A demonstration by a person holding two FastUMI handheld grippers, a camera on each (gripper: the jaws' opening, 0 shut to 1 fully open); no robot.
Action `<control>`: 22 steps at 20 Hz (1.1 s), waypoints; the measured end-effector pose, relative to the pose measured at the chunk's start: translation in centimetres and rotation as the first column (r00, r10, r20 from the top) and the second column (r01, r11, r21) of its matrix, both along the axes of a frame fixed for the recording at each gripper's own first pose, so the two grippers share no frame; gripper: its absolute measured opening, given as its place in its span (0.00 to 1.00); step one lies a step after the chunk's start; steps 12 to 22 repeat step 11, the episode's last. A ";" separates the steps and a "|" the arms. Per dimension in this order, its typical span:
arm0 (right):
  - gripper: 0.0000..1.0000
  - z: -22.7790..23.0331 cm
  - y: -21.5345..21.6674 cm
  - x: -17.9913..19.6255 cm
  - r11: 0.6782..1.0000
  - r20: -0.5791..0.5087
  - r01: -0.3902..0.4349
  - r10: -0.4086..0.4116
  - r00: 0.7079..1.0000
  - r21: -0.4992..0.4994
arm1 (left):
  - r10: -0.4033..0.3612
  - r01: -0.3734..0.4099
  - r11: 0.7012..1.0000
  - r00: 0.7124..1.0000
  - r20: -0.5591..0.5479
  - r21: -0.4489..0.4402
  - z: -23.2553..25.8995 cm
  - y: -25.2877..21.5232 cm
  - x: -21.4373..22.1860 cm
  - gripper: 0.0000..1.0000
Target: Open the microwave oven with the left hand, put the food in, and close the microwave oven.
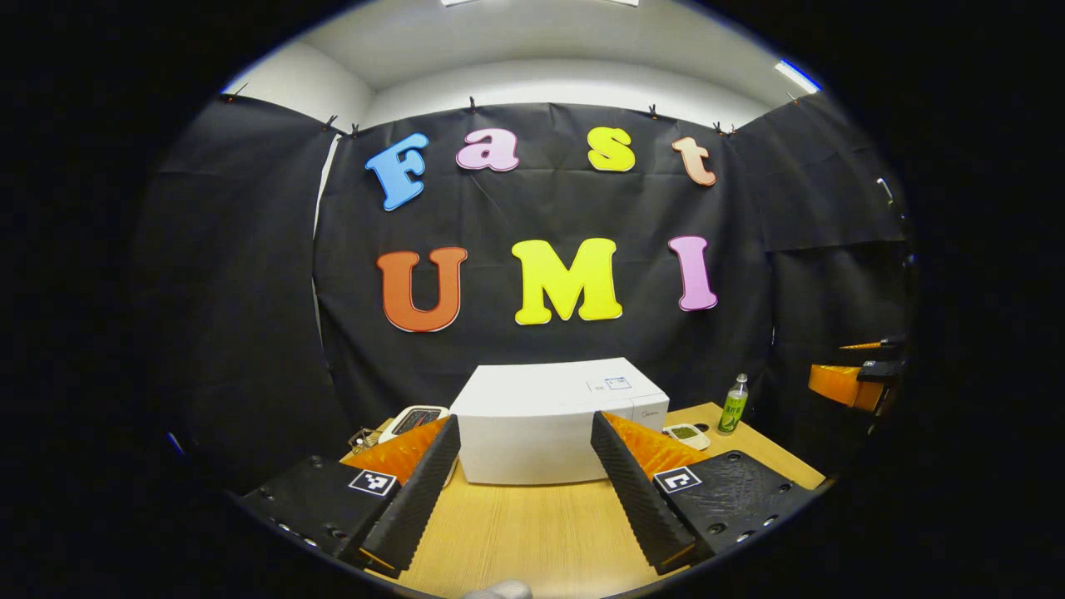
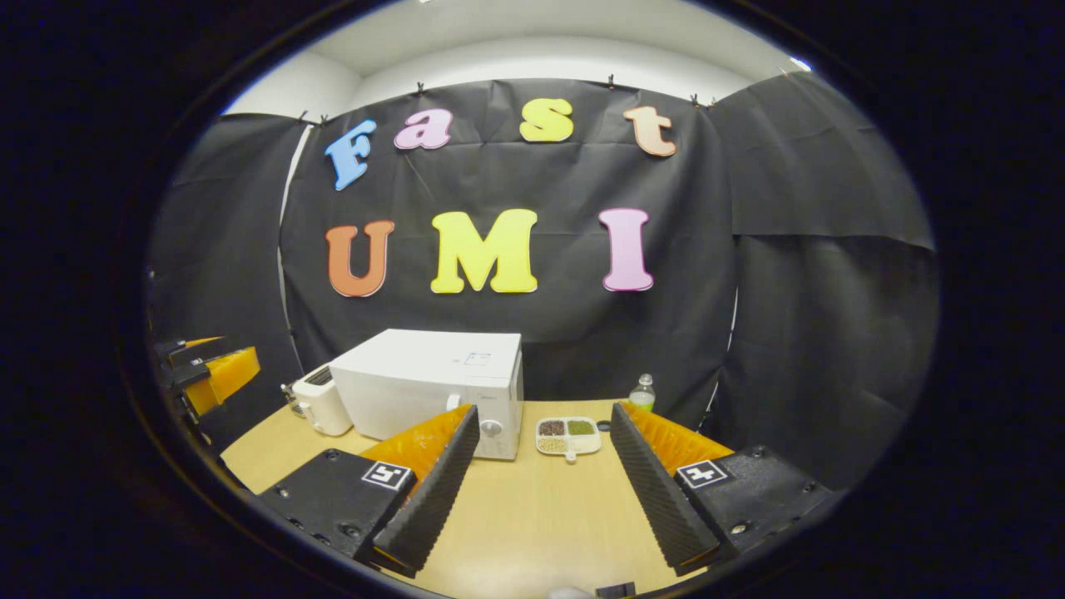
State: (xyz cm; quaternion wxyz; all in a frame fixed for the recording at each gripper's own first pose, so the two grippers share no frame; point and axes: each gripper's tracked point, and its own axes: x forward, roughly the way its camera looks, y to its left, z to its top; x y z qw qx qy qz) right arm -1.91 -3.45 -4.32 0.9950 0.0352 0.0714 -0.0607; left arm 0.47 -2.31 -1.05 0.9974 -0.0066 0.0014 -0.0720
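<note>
Left gripper (image 1: pixel 526 491) and right gripper (image 2: pixel 542 491) hover level, jaws spread wide, holding nothing.

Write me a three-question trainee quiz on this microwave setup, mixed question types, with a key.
1. True or false: the microwave door is already open.
2. Multiple choice: where does the food tray sit on the table?
A. On top of the microwave
B. Beside the microwave, on its knob side
C. Held in the right claw
3. Fill in: the left claw is ____, with nothing between its fingers.

Key
1. False: the door is closed.
2. B: the tray lies on the table beside the microwave's knob side, with a green bottle behind it.
3. open
</note>
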 end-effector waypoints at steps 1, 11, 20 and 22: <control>1.00 0.2 0.0 -0.1 1.000 0.004 0.004 -0.004 1.000 0.004 | 0.001 -0.001 1.000 1.000 0.006 -0.003 0.3 0.2 -0.2 0.96; 0.92 3.1 1.1 -0.7 1.000 0.046 0.006 -0.006 0.999 -0.009 | -0.009 0.011 1.000 0.998 0.061 -0.025 3.0 0.7 -1.2 0.96; 0.92 3.1 1.1 -0.7 1.000 0.046 0.006 -0.006 0.999 -0.009 | -0.009 0.011 1.000 0.998 0.061 -0.025 3.0 0.7 -1.2 0.96; 0.92 3.1 1.1 -0.7 1.000 0.046 0.006 -0.006 0.999 -0.009 | -0.009 0.011 1.000 0.998 0.061 -0.025 3.0 0.7 -1.2 0.96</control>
